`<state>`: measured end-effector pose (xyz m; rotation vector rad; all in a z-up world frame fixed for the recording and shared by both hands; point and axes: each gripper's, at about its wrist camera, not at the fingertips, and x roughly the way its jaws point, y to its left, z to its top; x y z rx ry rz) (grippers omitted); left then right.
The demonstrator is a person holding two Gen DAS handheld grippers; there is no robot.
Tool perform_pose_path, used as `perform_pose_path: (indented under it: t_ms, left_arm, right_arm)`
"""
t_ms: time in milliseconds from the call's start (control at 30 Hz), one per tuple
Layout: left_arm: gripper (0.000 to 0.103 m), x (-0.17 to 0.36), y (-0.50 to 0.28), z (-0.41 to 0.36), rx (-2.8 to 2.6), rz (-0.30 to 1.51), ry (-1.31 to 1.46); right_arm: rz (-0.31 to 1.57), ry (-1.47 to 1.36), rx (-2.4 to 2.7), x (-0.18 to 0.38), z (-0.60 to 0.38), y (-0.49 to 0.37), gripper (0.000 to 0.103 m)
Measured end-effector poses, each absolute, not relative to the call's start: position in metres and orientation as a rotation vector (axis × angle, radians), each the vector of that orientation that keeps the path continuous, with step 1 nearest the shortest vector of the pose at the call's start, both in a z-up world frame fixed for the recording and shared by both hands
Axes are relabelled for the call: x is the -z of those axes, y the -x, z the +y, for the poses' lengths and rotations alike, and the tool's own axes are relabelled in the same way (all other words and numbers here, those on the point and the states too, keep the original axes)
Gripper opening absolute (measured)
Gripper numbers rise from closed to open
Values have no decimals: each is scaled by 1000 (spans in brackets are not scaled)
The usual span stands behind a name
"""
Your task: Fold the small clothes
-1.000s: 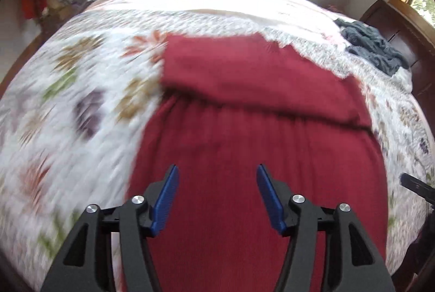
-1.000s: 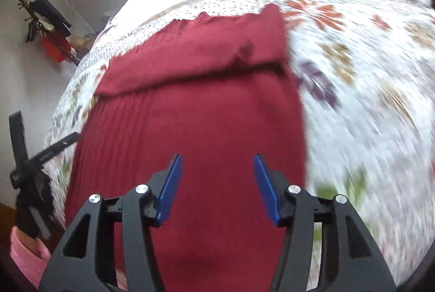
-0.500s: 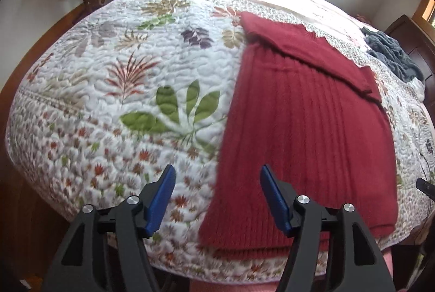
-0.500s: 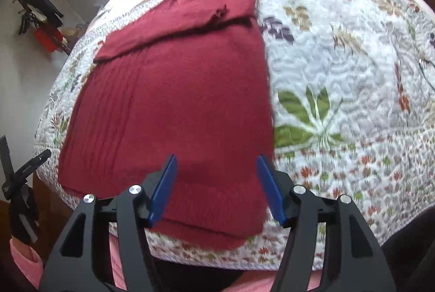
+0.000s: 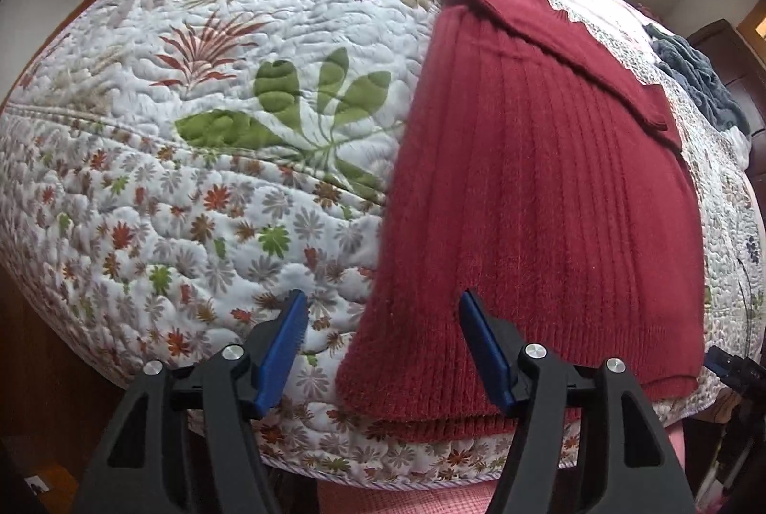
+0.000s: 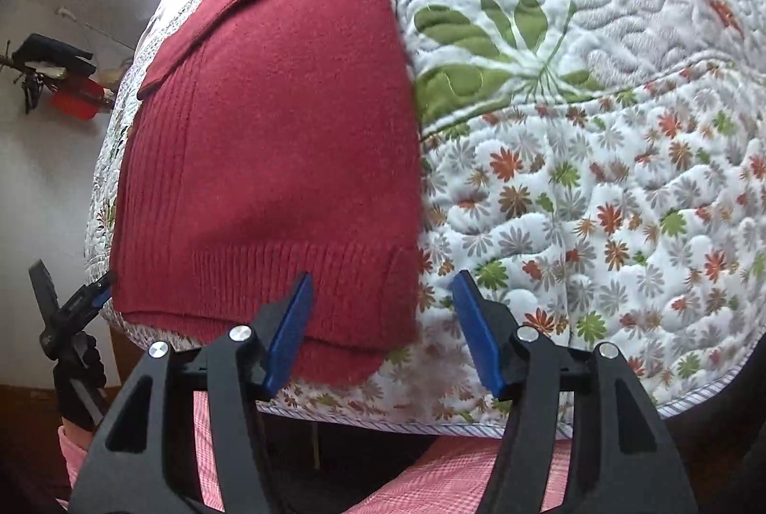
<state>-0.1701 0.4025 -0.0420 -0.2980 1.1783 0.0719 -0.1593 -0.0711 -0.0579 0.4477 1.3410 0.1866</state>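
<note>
Currently both hand-held grippers, left [image 5: 380, 346] and right [image 6: 383, 325], are wide open and empty; the soft, limp sweater [image 5: 541, 198] is best pinched at its hem corners.

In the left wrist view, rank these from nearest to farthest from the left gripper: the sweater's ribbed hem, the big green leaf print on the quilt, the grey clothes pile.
From the left gripper:
1. Ribbed hem of the red sweater, partly between the open fingers.
2. Green leaf print, ahead and left.
3. Grey clothes pile, far right, by the headboard.
</note>
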Motion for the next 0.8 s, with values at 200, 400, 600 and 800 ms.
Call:
perform_pose_path:
  t_ms: [200, 400, 600, 800]
  left_arm:
    - [65, 41, 170, 395, -10, 1171, 314]
    - [62, 43, 171, 395, 37, 1164, 380]
    - [62, 50, 166, 397, 26, 1182, 376]
    - [26, 43, 171, 402, -18, 1167, 399]
  right_arm:
    - [1347, -444, -219, 65, -65, 162, 55]
    - [1343, -510, -263, 66, -62, 159, 45]
    - [1354, -478, -256, 73, -50, 151, 39]
    - [1319, -492, -290, 62, -48, 150, 9]
